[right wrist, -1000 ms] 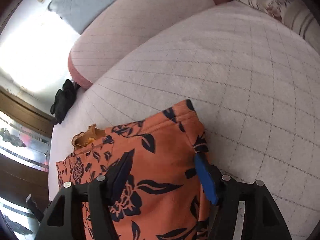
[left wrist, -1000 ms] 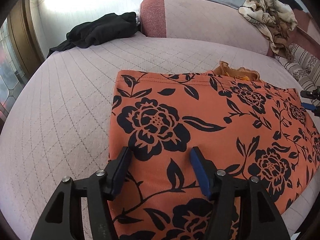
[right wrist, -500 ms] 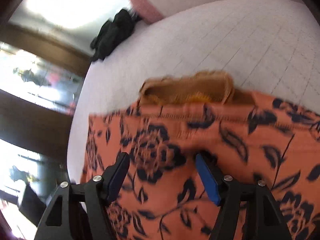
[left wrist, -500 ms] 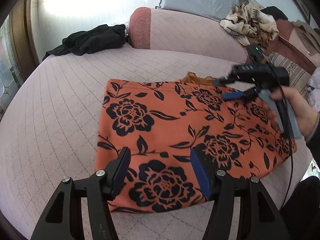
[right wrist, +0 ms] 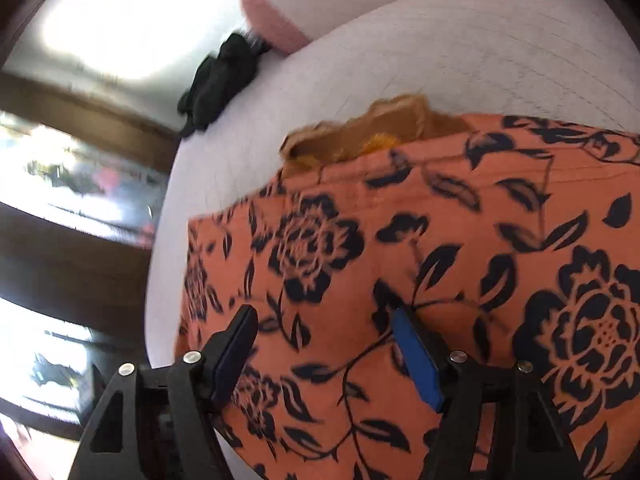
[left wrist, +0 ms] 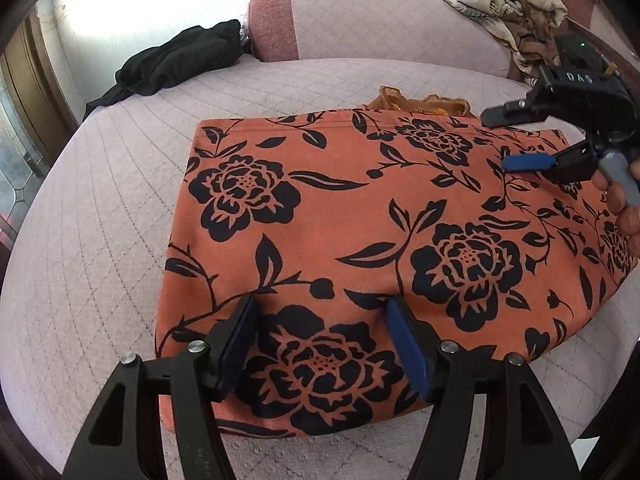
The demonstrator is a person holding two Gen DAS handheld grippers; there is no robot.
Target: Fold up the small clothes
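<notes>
An orange garment with black flowers (left wrist: 352, 236) lies flat and folded on the pale quilted bed (left wrist: 100, 208). A mustard frilly piece (left wrist: 420, 104) sticks out from under its far edge; it also shows in the right wrist view (right wrist: 360, 136). My left gripper (left wrist: 322, 308) is open and empty, above the garment's near edge. My right gripper (left wrist: 504, 138) is open and empty, held above the garment's right part, pointing left. In the right wrist view the right gripper (right wrist: 324, 316) hovers over the flowered garment (right wrist: 460, 280).
A black garment (left wrist: 176, 64) lies at the far left of the bed, also in the right wrist view (right wrist: 220, 76). A pink bolster (left wrist: 360, 20) runs along the back. A patterned cloth heap (left wrist: 508, 0) sits at the far right. A dark window frame (right wrist: 60, 248) is left.
The right gripper has swung from the garment's right edge to above it, pointing left. The left gripper has pulled back toward the near edge. Both stay open.
</notes>
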